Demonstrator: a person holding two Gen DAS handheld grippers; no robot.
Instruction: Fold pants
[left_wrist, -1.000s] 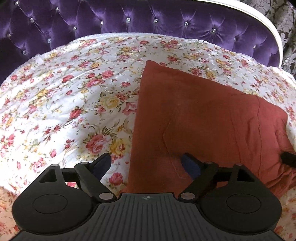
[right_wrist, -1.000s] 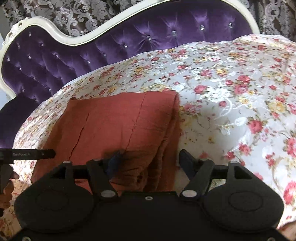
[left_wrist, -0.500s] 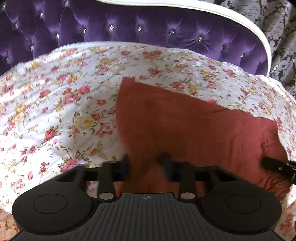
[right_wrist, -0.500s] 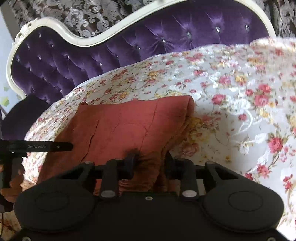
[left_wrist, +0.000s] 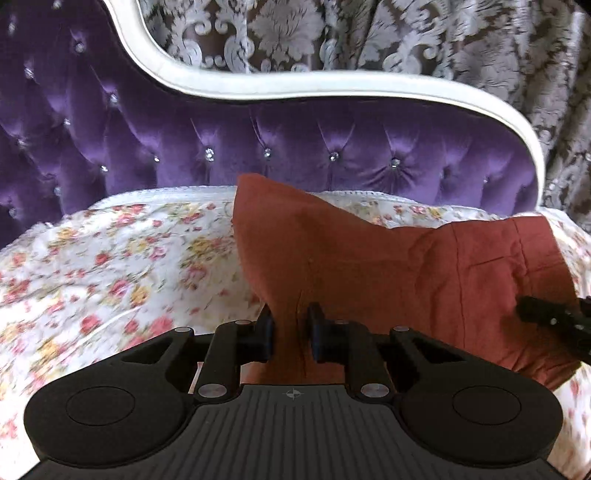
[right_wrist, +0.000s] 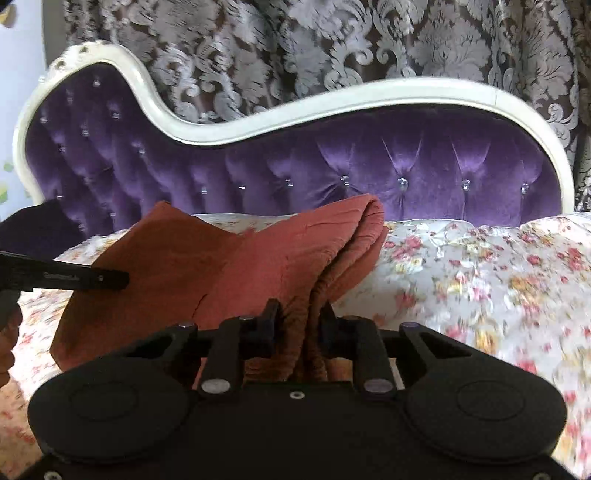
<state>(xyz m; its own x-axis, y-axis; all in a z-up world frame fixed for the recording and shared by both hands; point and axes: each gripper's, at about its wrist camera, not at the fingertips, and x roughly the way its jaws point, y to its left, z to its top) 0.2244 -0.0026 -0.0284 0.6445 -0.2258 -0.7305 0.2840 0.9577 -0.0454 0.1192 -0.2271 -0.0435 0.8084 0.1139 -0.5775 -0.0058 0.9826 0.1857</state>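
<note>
Floral bed (left_wrist: 110, 258), purple headboard: both your hand-held grippers, left (left_wrist: 290, 332) and right (right_wrist: 297, 325), pinch the pants (left_wrist: 369, 266) near edge; right bunch looks thick, layers may slip.

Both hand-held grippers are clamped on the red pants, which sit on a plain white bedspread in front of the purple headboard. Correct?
Not quite. The bedspread is floral, not plain white, as both wrist views show. The rest holds: the left hand-held gripper and right hand-held gripper are each shut on the red pants, in front of the purple headboard.
</note>
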